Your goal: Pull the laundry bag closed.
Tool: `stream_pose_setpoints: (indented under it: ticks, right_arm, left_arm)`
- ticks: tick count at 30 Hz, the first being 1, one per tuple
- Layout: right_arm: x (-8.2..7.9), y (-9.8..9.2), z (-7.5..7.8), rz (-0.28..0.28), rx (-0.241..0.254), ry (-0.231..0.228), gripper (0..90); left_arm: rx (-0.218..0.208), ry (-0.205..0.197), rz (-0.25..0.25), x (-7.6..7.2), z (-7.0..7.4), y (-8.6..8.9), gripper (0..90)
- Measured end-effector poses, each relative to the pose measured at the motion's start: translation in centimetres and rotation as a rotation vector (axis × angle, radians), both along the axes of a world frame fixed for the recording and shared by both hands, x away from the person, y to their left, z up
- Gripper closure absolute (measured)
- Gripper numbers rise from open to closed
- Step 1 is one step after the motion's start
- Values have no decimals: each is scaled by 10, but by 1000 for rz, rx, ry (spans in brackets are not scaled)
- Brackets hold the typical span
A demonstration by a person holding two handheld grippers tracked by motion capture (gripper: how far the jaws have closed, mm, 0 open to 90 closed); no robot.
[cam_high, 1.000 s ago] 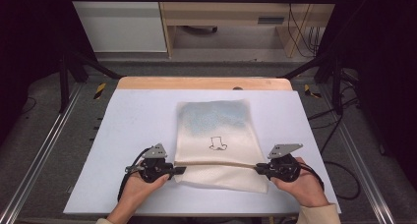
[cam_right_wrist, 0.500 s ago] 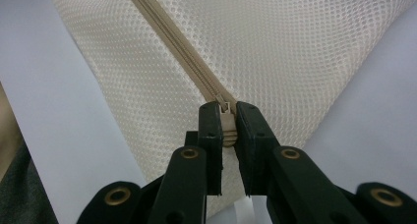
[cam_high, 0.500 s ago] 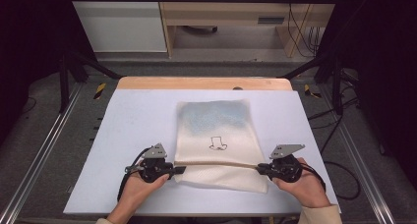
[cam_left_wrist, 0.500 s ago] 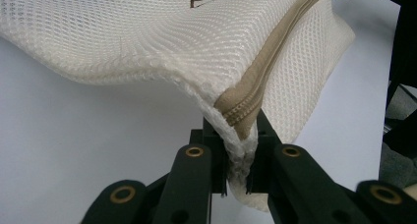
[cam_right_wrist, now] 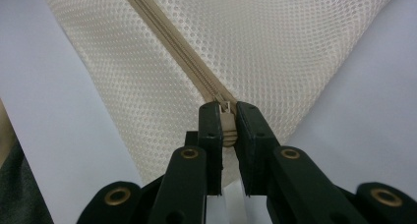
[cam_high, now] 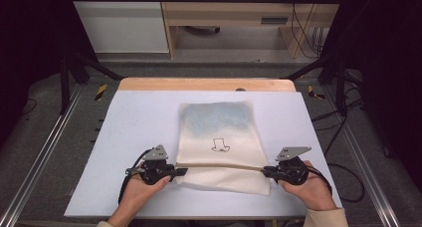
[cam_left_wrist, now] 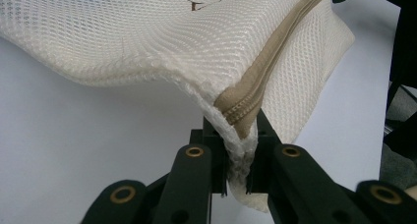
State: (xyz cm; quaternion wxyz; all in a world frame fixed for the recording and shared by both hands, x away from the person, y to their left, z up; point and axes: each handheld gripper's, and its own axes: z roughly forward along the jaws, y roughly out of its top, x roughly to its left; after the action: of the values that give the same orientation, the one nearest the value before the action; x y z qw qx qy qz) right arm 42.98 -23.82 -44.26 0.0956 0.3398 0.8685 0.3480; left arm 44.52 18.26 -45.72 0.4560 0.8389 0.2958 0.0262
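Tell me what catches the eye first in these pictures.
A cream mesh bag lies mid-table, with a small black drawing on it and a tan zipper across its near end. The left gripper pinches the zipper's left end; the right gripper clamps the zipper pull at the right end.

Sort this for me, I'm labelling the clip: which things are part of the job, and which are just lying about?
In the job:
- mesh bag
- zipper
- zipper pull
- left gripper, shut on the bag's edge
- right gripper, shut on the pull

Lying about:
- table
- cabinet
- cables
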Motion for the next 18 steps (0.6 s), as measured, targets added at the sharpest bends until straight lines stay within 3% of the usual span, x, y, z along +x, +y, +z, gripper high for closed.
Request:
stream_pose_setpoints:
  ticks: [18]
  right_arm:
    - [1, -7, -4, -17, -6, 16, 820]
  left_arm:
    - [2, 1, -3, 0, 1, 1, 822]
